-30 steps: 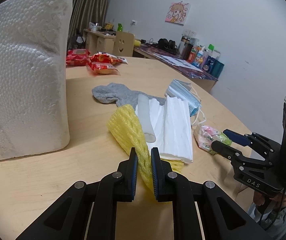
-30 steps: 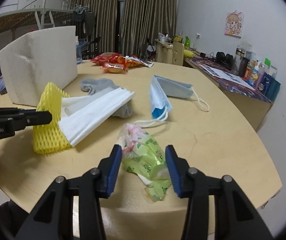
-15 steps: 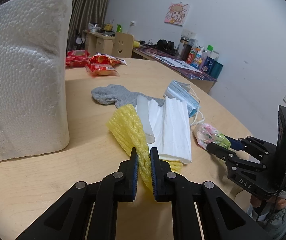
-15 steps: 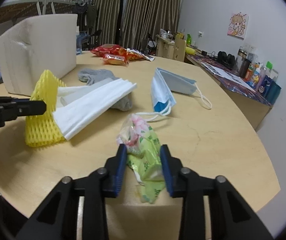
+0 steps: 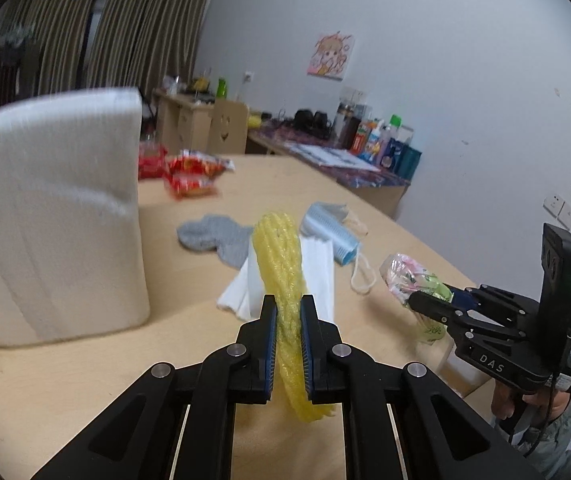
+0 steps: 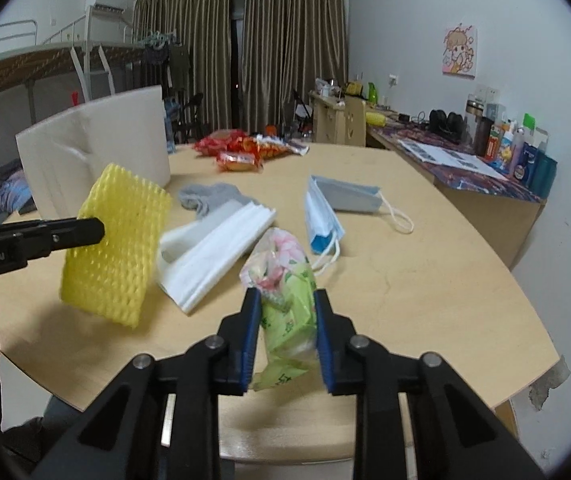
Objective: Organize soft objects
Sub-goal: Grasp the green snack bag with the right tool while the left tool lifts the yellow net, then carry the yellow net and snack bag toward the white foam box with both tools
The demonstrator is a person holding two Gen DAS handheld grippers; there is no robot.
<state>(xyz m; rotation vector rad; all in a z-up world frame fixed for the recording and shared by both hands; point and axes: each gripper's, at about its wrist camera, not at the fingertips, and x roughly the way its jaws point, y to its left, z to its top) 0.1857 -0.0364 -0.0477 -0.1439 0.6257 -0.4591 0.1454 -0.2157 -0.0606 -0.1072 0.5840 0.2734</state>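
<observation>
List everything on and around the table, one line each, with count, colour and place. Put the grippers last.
foam net: 1, yellow, lifted off the table in the left gripper
tissue pack: 1, green and pink, in the right gripper
folded cloth: 1, white, table centre
sock: 1, grey, behind the cloth
face masks: 2, blue and grey, right of the cloth
foam block: 1, white, table's left side
snack packets: several, red, far side
table: 1, light wood
bottles: several, mixed colours, side counter
left gripper: black, blue pads, shut
right gripper: black, blue pads, shut
</observation>
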